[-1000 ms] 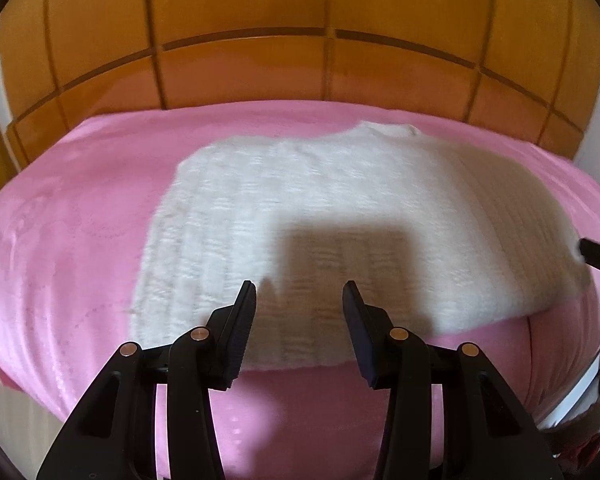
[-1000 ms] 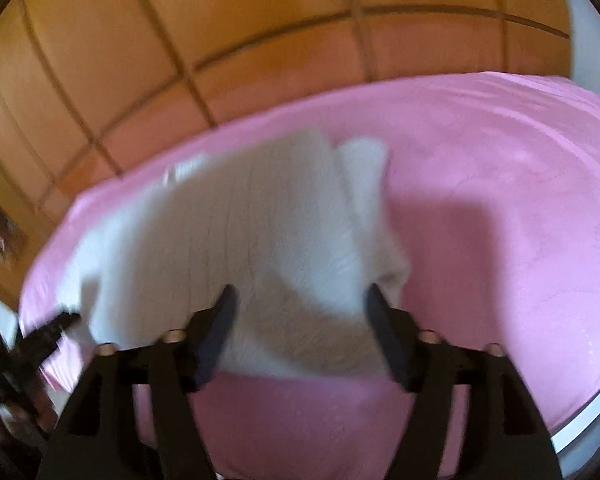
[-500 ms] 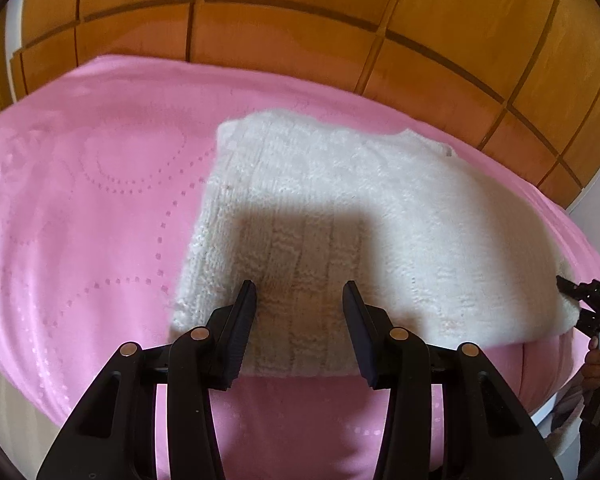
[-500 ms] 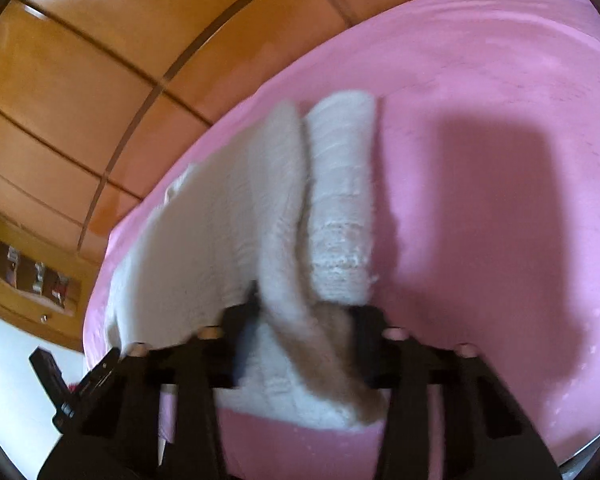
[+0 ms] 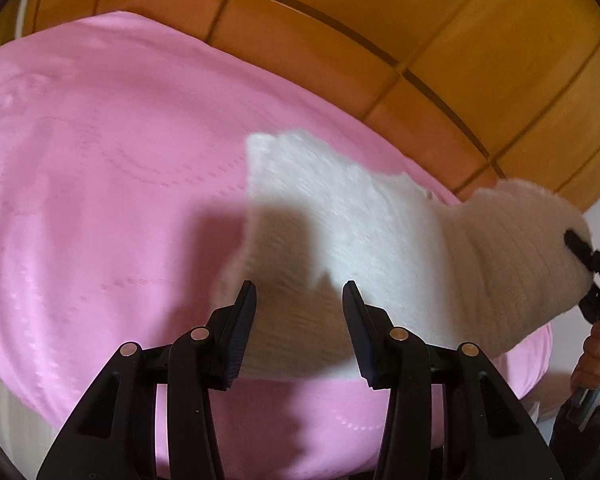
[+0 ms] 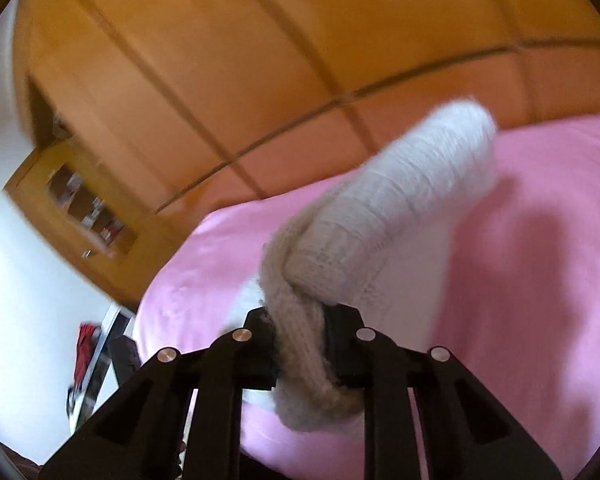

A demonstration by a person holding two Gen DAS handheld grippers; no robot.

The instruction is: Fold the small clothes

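Left gripper [image 5: 299, 304]: matte black plastic, two angular branching arms.
Left fingers [image 5: 242, 320]: flat black pads, finely ribbed.
Pivots: round brass-coloured pins on each arm.
Right gripper [image 6: 300, 334]: same black frame, silver round pins.
Hand [image 5: 592, 354]: dark sleeve below it.

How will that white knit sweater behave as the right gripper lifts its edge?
Probably floppy: the white knit sweater bunches into a soft roll where the closing right gripper pinches it. Likely light, since one corner lifts easily. It may drag across the pink bedsheet.
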